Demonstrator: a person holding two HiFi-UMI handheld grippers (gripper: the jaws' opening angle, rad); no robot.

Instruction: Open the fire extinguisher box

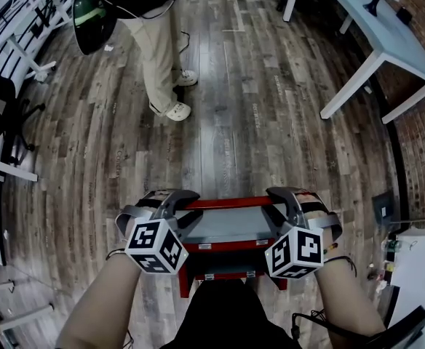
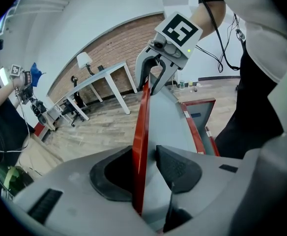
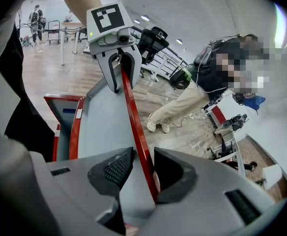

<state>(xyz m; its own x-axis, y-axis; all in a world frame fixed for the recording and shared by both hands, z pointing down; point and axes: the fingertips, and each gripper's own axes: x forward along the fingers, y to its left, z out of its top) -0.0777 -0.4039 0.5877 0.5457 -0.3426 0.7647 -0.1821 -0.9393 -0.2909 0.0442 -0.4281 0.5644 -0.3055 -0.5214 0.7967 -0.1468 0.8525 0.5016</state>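
**Fire extinguisher box** point(image 1: 231, 262): red, on the wood floor point(image 1: 256, 107) at the wearer's feet, lid point(image 1: 231, 224) raised.

**Left gripper** point(image 1: 188, 197), **right gripper** point(image 1: 276, 193): each clamped on the lid's red far rim, one near each end.

**Room:** bare floor beyond the box. Standing person point(image 1: 158, 57) toward the far left, white table point(image 1: 372, 42) toward the far right.

**Gripper views only:** the rim lies between the pads, and the box's open interior point(image 2: 202, 116) shows.

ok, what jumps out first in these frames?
A red metal fire extinguisher box sits on the wood-plank floor at the head view's bottom centre, its red-framed grey lid raised. The left gripper and right gripper each clamp their tongs on the lid's far edge, one near each end. A person in beige trousers stands upper left.
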